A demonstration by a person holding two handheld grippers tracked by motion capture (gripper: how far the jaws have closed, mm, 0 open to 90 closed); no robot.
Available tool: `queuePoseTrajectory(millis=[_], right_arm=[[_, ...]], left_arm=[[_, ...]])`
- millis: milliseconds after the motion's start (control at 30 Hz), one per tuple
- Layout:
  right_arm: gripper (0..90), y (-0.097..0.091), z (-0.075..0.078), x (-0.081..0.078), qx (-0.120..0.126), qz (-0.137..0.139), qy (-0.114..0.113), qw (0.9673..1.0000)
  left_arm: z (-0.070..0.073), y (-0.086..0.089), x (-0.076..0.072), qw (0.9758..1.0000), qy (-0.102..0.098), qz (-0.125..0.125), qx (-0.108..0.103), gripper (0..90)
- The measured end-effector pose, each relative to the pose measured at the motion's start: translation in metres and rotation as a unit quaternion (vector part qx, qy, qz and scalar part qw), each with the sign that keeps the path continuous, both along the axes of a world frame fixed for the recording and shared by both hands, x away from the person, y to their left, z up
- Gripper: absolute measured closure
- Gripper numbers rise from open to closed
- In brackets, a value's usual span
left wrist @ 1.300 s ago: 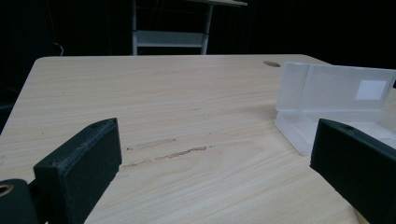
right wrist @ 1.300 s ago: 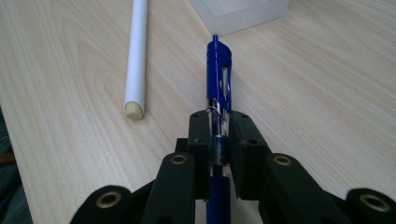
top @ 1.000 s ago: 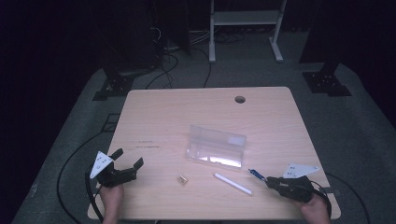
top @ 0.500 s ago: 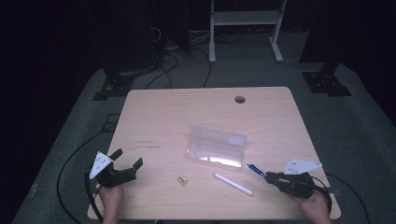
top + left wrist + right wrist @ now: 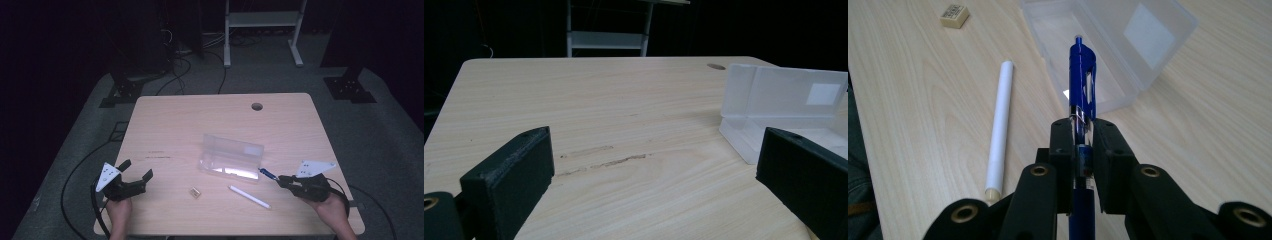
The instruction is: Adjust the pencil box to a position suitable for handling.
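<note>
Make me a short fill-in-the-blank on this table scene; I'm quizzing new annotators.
1. The right gripper is shut on a blue ____.
2. The clear plastic case lies with its lid ____.
3. The white stick lies between the small eraser and the ____ gripper.
4. The left gripper holds ____.

Missing words: pen; open; right; nothing

A dark lab: lone wooden table, floor cables.

My table is pale wood, smooth, with fine grain lines. The box is cloudy plastic I can see through. My pen is shiny blue plastic with a metal clip. The white stick looks dull, and my gripper is dull black plastic
</note>
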State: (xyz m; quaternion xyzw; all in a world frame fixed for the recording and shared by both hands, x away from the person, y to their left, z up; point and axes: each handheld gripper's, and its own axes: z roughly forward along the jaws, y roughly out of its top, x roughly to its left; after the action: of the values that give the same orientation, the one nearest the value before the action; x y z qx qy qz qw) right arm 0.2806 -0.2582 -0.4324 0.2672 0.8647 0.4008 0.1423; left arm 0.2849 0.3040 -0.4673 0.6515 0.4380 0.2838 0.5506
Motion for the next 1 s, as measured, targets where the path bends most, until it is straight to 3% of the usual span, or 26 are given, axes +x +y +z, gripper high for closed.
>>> queuePoseTrajectory(millis=[433,1000], right_arm=[[79.2,0.034,0.016,0.023,-0.029,0.027,-0.007,0.9992],[79.2,0.062,0.026,0.044,-0.032,0.046,-0.012,0.9984]], left_arm=[[0.000,0.001,0.000,1.0000,0.000,0.000,0.000,1.1],[0.000,0.000,0.000,1.0000,-0.001,-0.001,0.000,1.1]])
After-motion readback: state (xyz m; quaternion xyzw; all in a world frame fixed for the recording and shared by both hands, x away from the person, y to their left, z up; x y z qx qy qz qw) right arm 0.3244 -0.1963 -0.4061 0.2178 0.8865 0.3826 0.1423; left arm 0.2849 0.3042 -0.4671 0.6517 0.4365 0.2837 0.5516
